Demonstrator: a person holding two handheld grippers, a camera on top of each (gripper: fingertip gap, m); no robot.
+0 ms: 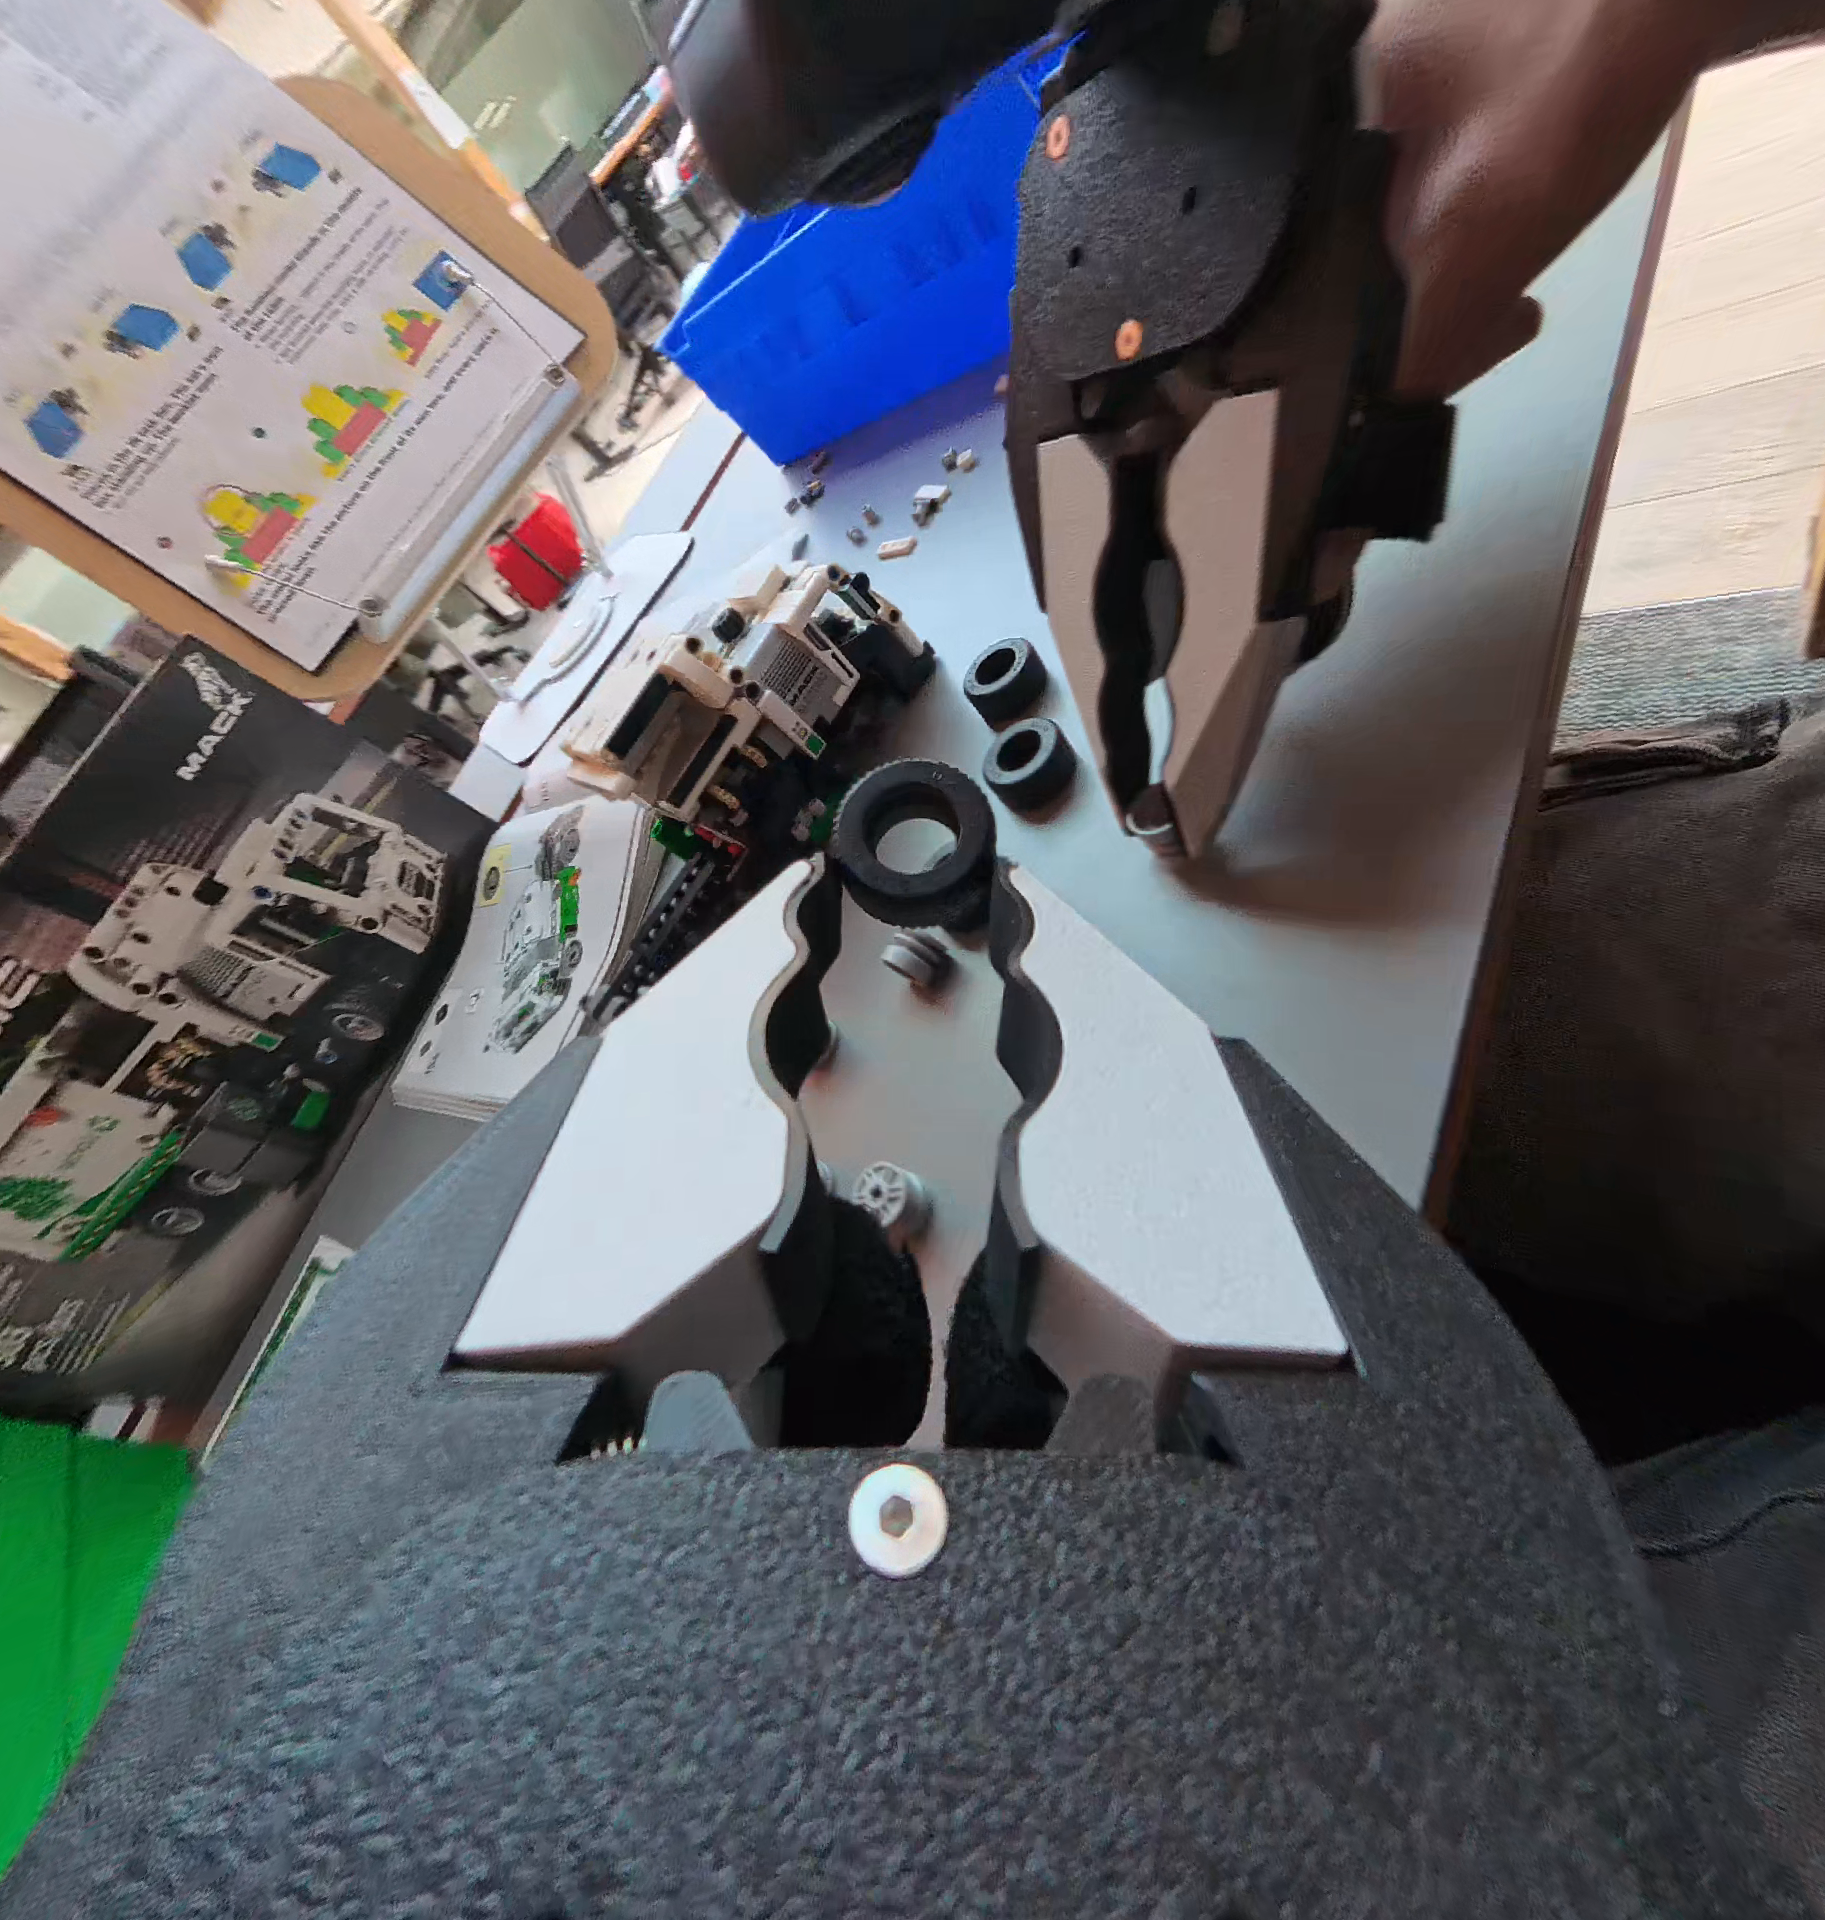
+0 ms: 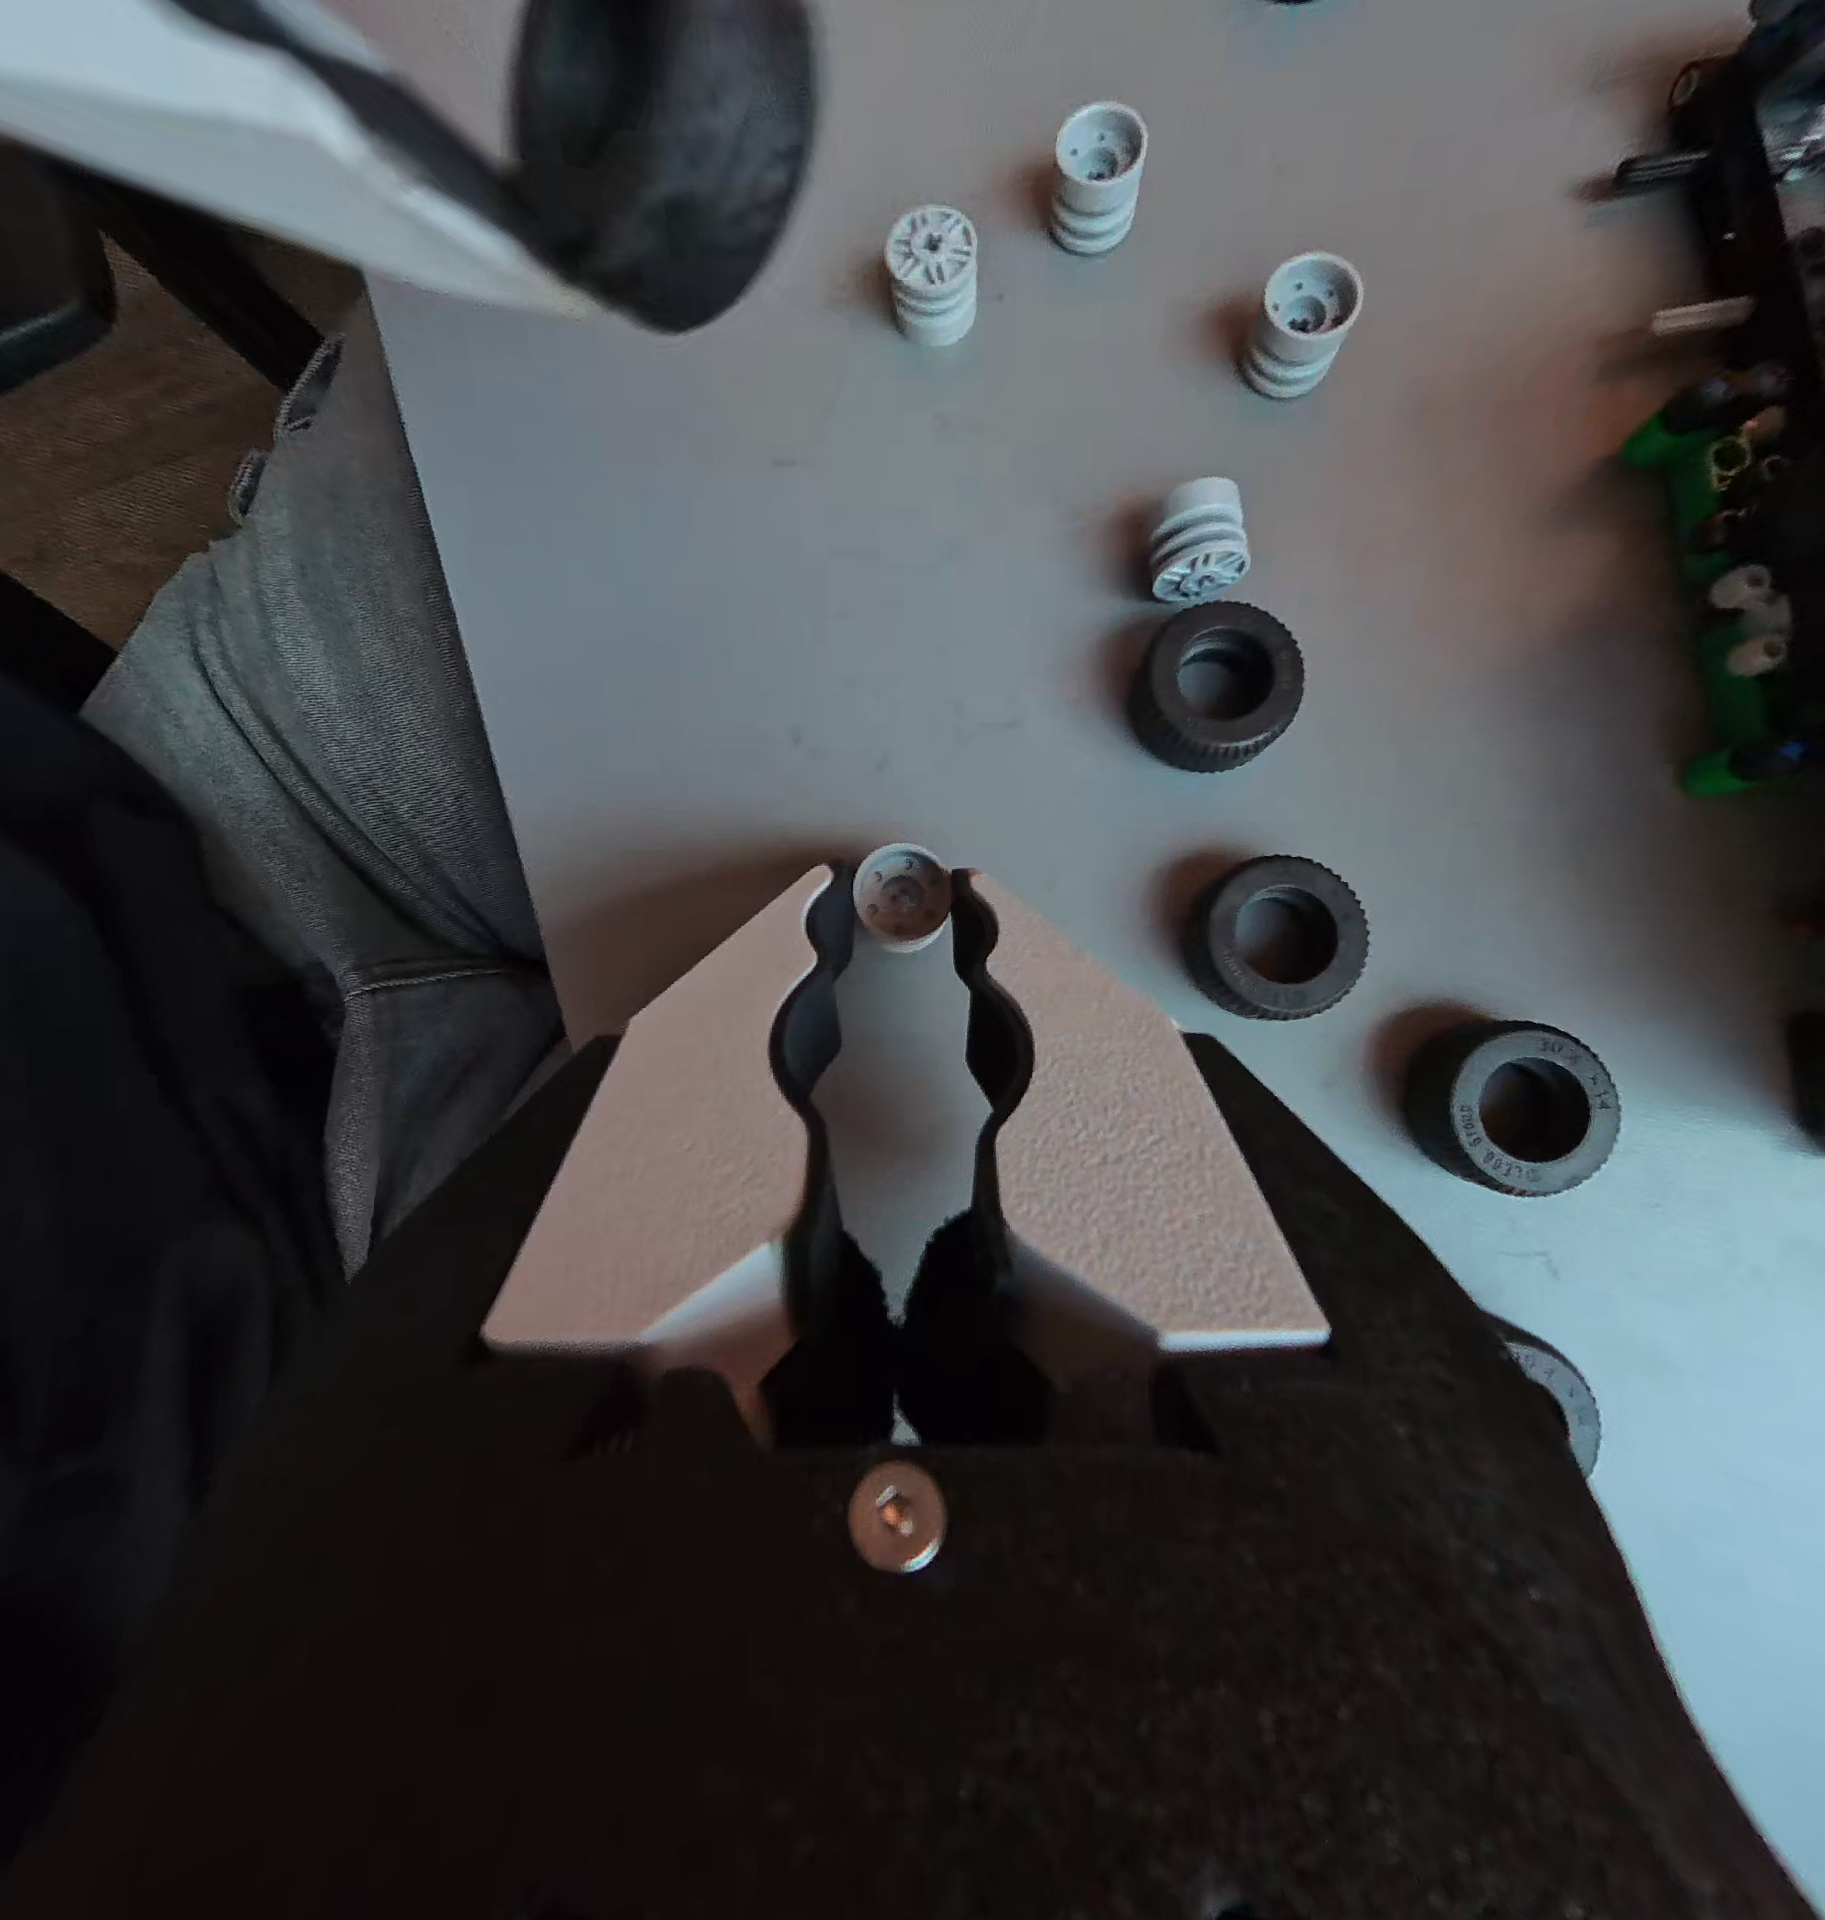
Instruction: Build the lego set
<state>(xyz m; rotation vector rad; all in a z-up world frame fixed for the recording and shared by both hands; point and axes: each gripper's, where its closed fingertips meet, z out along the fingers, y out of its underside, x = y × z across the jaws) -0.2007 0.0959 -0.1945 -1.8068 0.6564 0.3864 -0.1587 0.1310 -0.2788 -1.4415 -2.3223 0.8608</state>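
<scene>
Each gripper (image 1: 913,873) has a rough black body, 2 pale wavy-edged fingers (image 1: 679,1101) and 1 silver screw (image 1: 897,1522).

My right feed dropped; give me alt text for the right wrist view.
The right gripper is shut on a small grey plastic wheel hub above the pale table. Four more grey hubs and black rubber tyres lie beyond.

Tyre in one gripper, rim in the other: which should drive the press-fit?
Probably right. The right gripper pinches a grey rim at its tips, free to steer; the left gripper holds the black tyre, bore open, a steady socket.
</scene>
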